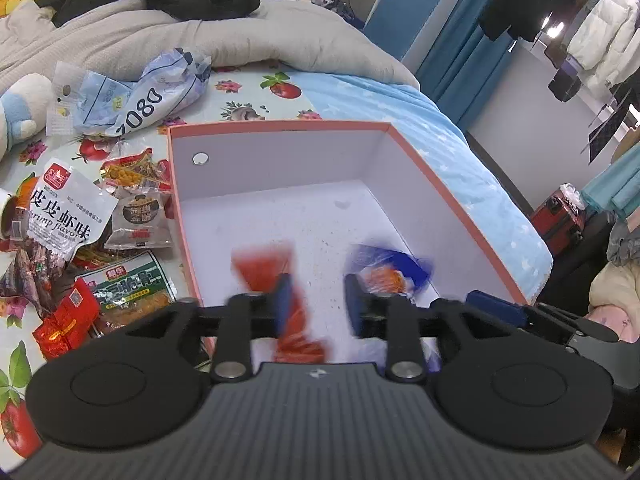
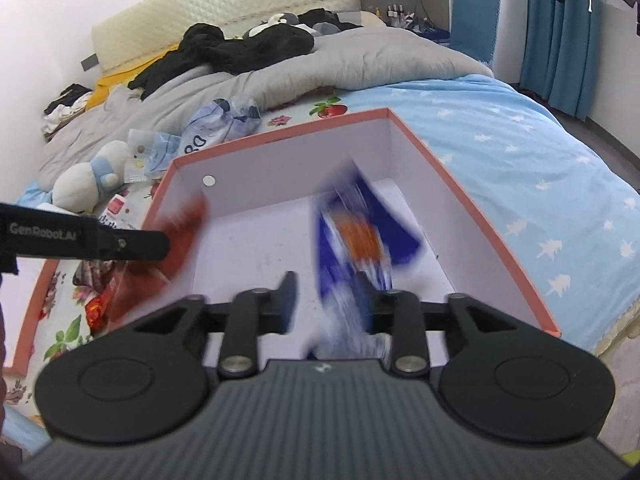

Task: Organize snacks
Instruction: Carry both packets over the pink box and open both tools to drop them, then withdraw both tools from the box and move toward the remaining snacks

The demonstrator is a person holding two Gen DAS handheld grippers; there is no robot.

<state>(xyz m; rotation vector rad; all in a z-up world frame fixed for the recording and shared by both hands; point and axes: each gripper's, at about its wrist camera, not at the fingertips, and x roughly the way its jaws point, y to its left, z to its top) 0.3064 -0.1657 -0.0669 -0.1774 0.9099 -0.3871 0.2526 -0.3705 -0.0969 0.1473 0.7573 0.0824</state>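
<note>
Left wrist: left hand-held gripper (image 1: 316, 304) over the pink-rimmed box (image 1: 460, 200) on the bed, jaws apart; blurred red snack packet (image 1: 268, 268) against the left finger, not pinched. More snack packs (image 1: 60, 216) on the sheet left of the box.

Right wrist: right hand-held gripper (image 2: 330, 302) jaws apart; blurred blue snack packet (image 2: 360, 232) beside the right finger, over the box floor.

red pack (image 1: 264, 268): blurred, over box's left side
blue pack (image 2: 356, 236): blurred, over box's right
box (image 1: 460, 196): pink-rimmed, open, on bed
</note>
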